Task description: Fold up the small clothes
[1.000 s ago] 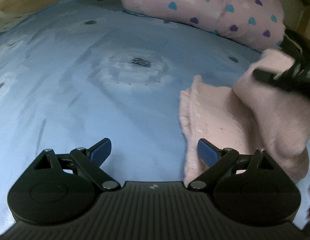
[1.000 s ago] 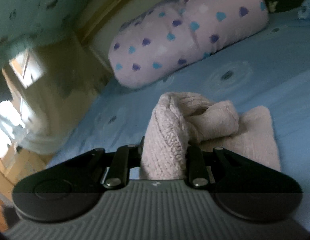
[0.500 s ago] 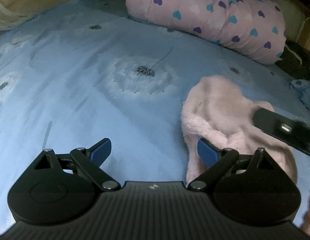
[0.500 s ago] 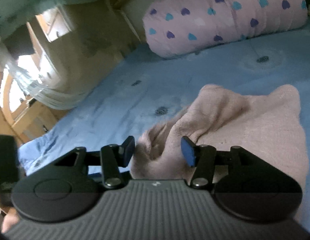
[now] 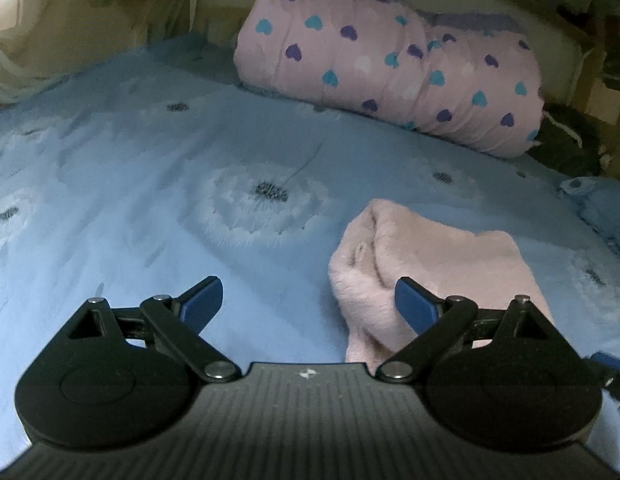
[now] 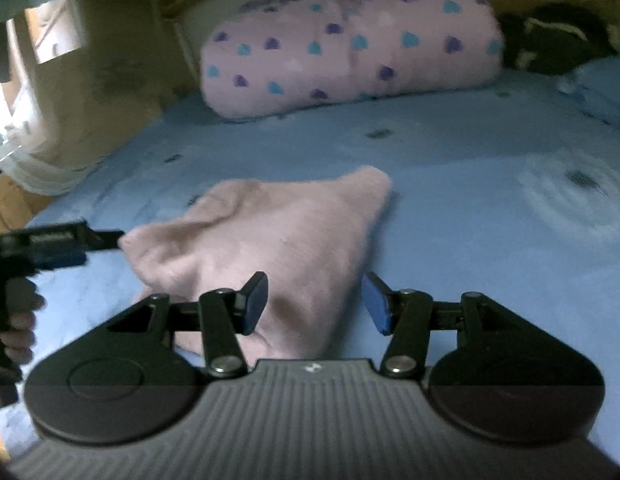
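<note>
Pink garment [image 5: 426,264] folded on blue bedsheet [image 5: 149,208]; left hand-held gripper [image 5: 307,300] spread, empty; right hand-held gripper [image 6: 314,302] just opened, clear of cloth.

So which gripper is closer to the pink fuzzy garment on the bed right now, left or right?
Right, narrowly. The right gripper hangs open with the pink garment just past its fingers. The left gripper, also open, sits off the garment's side, over the blue sheet.
</note>
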Demonstrator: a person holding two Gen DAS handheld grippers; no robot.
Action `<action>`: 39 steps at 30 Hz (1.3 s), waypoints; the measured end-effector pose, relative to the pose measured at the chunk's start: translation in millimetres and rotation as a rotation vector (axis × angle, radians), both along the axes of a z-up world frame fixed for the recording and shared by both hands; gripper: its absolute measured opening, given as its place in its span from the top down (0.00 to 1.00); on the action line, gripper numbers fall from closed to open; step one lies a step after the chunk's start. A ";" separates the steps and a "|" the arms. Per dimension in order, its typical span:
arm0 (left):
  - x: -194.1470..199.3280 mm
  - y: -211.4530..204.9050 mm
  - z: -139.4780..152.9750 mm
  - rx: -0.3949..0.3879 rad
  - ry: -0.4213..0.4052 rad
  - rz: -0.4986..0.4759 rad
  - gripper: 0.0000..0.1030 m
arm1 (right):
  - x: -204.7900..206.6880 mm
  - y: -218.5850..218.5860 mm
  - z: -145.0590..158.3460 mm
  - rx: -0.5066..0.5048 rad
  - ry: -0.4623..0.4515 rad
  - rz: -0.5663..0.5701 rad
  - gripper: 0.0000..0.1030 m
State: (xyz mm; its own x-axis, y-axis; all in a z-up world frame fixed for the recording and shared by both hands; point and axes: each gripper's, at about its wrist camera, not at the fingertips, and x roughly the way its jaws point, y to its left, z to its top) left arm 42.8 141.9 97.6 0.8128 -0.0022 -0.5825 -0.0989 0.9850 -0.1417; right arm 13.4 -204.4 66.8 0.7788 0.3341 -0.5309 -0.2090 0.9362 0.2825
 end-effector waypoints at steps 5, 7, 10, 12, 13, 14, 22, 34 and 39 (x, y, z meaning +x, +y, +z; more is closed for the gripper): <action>-12.2 -21.5 1.6 0.047 -0.068 -0.055 0.07 | -13.5 -2.6 -27.8 -0.011 0.025 -0.053 0.44; -14.6 -31.6 2.2 0.062 -0.091 -0.065 0.07 | -8.9 9.0 -29.5 -0.061 0.059 -0.002 0.44; -13.8 -45.7 0.3 0.068 -0.104 -0.069 0.07 | -10.1 21.5 -30.6 -0.090 0.018 0.037 0.41; -9.3 -54.9 -4.9 0.088 -0.086 -0.079 0.08 | -9.0 28.2 -32.0 -0.113 0.000 0.039 0.36; -7.2 -59.0 -8.3 0.100 -0.076 -0.086 0.08 | -8.3 30.8 -33.0 -0.123 -0.012 0.037 0.36; -5.0 -63.0 -12.2 0.113 -0.066 -0.090 0.08 | -7.5 32.2 -33.4 -0.131 -0.019 0.034 0.36; 15.7 -46.3 -39.6 -0.028 0.041 -0.082 0.17 | -3.1 33.9 -35.9 -0.150 -0.051 0.014 0.36; 10.2 -47.4 -34.0 -0.002 -0.004 -0.085 0.34 | -4.4 38.5 -38.3 -0.155 -0.136 0.005 0.36; 2.5 -59.4 -23.7 0.111 -0.067 -0.081 0.34 | -4.4 40.0 -38.5 -0.153 -0.149 0.021 0.36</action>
